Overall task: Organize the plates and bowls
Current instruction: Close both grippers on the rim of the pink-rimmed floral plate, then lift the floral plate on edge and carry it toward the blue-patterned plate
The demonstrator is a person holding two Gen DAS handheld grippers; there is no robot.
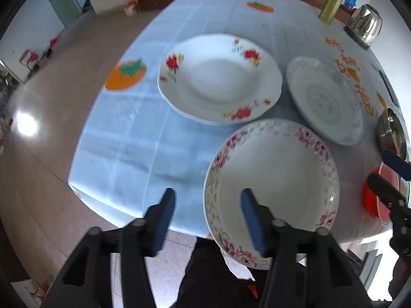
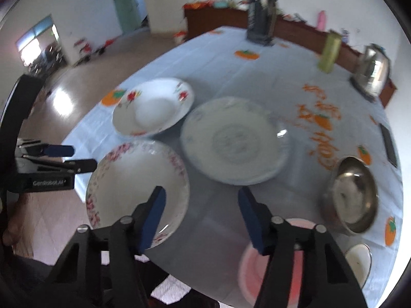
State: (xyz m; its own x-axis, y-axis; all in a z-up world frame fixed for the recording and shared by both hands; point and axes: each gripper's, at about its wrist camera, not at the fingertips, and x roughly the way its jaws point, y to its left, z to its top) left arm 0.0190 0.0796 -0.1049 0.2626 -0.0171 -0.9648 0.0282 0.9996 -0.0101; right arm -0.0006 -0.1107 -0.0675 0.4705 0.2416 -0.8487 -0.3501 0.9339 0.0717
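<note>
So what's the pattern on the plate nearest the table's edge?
Pink flowers and grey scrollwork ring the rim of the plate; its centre is plain white. The left wrist view shows it best.

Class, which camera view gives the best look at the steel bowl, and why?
The right wrist view: the steel bowl shows whole, rim and inside, beside the pink dish. In the left wrist view the same bowl is squeezed against the right edge, partly cut off.

Black hand-held gripper (image 1: 208,215), blue finger pads (image 1: 253,224), silver screws
</note>
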